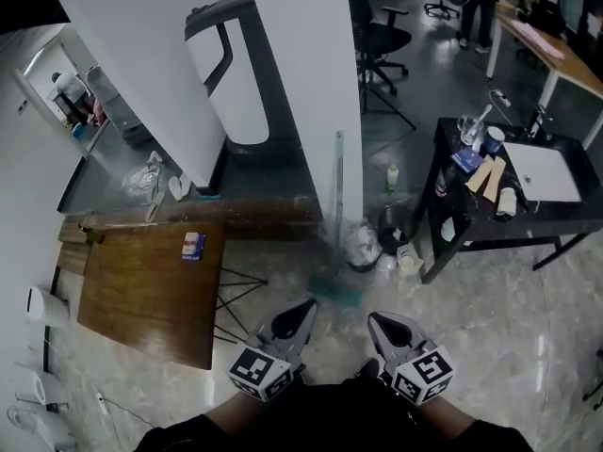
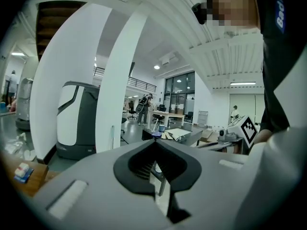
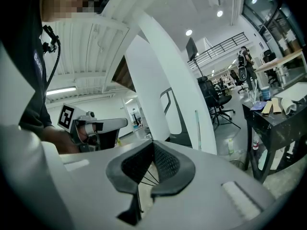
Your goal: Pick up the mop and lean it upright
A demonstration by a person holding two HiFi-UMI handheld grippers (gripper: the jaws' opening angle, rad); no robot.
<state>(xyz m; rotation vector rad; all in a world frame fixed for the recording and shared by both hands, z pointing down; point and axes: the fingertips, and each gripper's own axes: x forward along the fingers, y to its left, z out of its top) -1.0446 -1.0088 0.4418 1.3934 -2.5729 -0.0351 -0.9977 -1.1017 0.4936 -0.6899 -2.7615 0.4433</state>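
Head view dim, murky overall. White pillar (image 1: 306,83) brightest thing there. Floor (image 1: 490,318) right of pillar glossy, pale sheen, faint reflections. Corners black, lines bowed, heavy fisheye. Gripper views brighter: ceiling spots (image 3: 188,32) above pillar, glazed wall (image 2: 180,92) glowing right of pillar. Left gripper (image 2: 154,142) up close soft, unfocused.

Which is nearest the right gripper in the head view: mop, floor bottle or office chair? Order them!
1. Mop, its head just ahead of the right gripper.
2. Bottle, on the floor farther on.
3. Office chair, far back.
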